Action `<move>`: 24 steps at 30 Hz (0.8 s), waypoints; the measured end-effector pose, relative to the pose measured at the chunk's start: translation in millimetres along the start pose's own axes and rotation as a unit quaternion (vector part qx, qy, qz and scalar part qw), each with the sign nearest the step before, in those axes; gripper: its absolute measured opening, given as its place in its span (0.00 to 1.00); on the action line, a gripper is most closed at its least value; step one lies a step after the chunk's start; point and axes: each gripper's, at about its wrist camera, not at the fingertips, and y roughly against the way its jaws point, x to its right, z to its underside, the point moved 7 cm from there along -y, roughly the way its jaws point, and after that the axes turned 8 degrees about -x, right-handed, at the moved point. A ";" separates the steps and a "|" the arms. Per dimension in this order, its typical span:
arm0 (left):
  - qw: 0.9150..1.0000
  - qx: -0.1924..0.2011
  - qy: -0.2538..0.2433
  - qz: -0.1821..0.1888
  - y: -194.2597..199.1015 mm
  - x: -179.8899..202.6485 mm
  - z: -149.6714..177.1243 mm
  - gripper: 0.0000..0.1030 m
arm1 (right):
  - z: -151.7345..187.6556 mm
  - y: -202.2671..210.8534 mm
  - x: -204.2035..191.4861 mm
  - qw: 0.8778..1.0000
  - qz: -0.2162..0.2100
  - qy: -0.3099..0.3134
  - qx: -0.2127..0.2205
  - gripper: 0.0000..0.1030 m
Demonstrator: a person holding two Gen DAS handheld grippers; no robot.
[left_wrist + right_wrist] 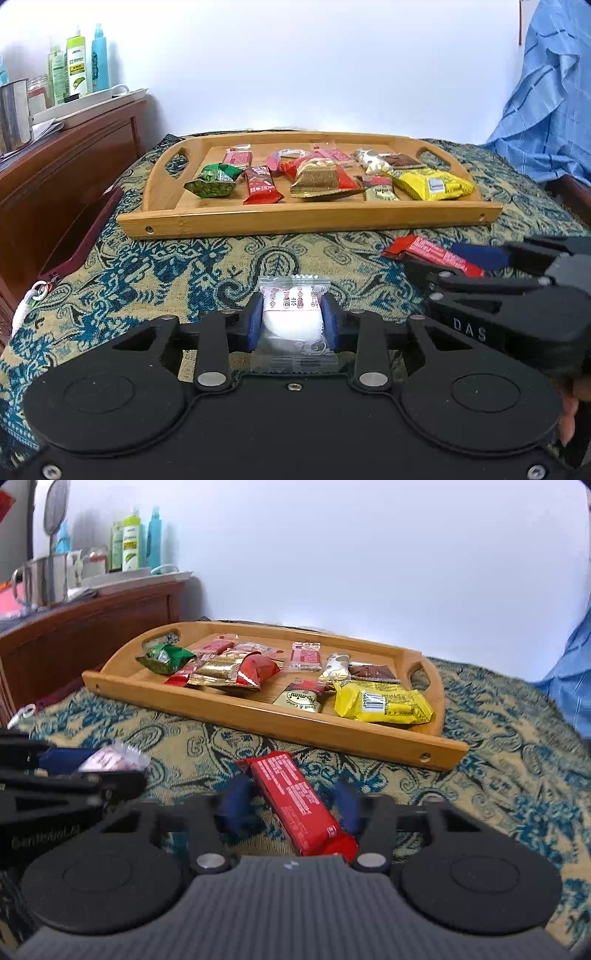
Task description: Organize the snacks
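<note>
Two snacks short of the tray, one in each gripper's reach

Two grippers low over the patterned cloth (177, 266), both on the near side of the wooden tray (306, 221). Left gripper (292, 321) clamped on a clear-wrapped white sweet (291, 321), blue pads (255, 325) pressed against both its sides, well short of the tray's near rim. Right gripper (291, 801) with jaws apart, straddling a red bar (295, 805) lying flat on the cloth; neither of its blue pads (236, 805) clearly touching the wrapper, though slightly blurred. Red bar angled, far end pointing toward the tray, just short of that near rim.

Inside the tray: green packet (214, 181) toward the left handle end, yellow packet (432, 182) toward the right handle end, gold-and-red pouch (321, 181) between them, several smaller red and pink wrappers further back. Beyond the tray's left end, a dark wooden cabinet (74, 155) carrying bottles (77, 66) and a metal mug (13, 110). Beyond the tray's right end, blue fabric (550, 103).
</note>
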 end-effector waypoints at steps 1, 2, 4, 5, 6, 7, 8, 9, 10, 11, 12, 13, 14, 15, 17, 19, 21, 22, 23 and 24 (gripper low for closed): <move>1.000 0.002 0.004 0.001 0.8 0.0 -1.0 0.30 | 0.2 1.8 -0.6 1.000 0.002 0.003 -0.001 0.37; 1.000 0.004 0.008 0.001 1.8 0.0 -2.3 0.30 | 0.5 3.5 -1.3 1.000 0.001 0.005 -0.003 0.27; 1.000 0.012 0.007 -0.001 5.5 0.9 -5.7 0.29 | -0.1 7.6 -1.8 1.000 -0.001 0.004 -0.004 0.27; 1.000 0.016 0.005 -0.004 8.0 1.7 -7.7 0.29 | -0.1 8.6 -1.9 1.000 -0.003 0.004 -0.006 0.27; 1.000 0.020 0.002 -0.006 10.1 2.3 -9.6 0.29 | -0.1 10.1 -1.4 1.000 -0.004 0.001 -0.006 0.27; 1.000 0.024 0.000 -0.007 12.6 3.2 -11.6 0.29 | -0.2 11.1 -0.7 1.000 -0.006 -0.003 -0.007 0.27; 1.000 0.027 -0.002 -0.007 15.1 4.1 -13.6 0.29 | -0.7 12.6 0.0 1.000 -0.007 -0.008 -0.008 0.27; 1.000 0.029 -0.001 -0.007 17.3 4.7 -15.6 0.29 | -1.8 15.1 1.0 1.000 -0.008 -0.014 -0.006 0.27; 0.999 0.032 -0.001 -0.008 19.6 5.0 -17.7 0.29 | -2.9 16.9 1.4 1.000 -0.011 -0.016 -0.003 0.27; 0.999 0.033 -0.001 -0.009 21.7 5.3 -19.6 0.29 | -4.8 20.1 1.8 1.000 -0.016 -0.021 0.000 0.27; 0.999 0.035 0.000 -0.010 23.7 5.6 -21.7 0.29 | -7.1 24.2 2.3 0.999 -0.021 -0.027 0.007 0.27; 0.999 0.035 0.001 -0.012 25.2 5.7 -24.1 0.29 | -9.6 27.5 1.7 0.999 -0.026 -0.028 0.013 0.27; 0.999 0.036 0.001 -0.013 26.4 5.8 -26.7 0.30 | -12.2 30.5 1.3 0.999 -0.029 -0.029 0.019 0.27; 0.999 0.037 0.002 -0.014 27.6 6.1 -28.8 0.30 | -14.8 32.9 1.0 0.999 -0.032 -0.031 0.024 0.27; 0.999 0.039 0.002 -0.018 29.8 6.3 -34.2 0.30 | -19.8 37.0 1.4 0.998 -0.042 -0.038 0.032 0.27; 0.999 0.041 0.002 -0.022 31.2 6.6 -39.8 0.30 | -26.0 40.5 2.9 0.997 -0.047 -0.045 0.040 0.27; 0.999 0.041 0.005 -0.024 32.0 6.0 -45.9 0.30 | -34.2 43.7 4.7 0.996 -0.049 -0.049 0.049 0.27; 0.999 0.040 0.008 -0.023 32.2 5.2 -48.9 0.30 | -38.9 45.5 6.1 0.996 -0.051 -0.053 0.055 0.27; 0.999 0.038 0.013 -0.023 32.1 4.3 -52.4 0.30 | -44.3 47.4 7.8 0.995 -0.055 -0.057 0.061 0.27; 0.999 0.038 0.016 -0.023 31.4 3.4 -55.8 0.30 | -49.8 49.2 9.9 0.994 -0.057 -0.061 0.066 0.27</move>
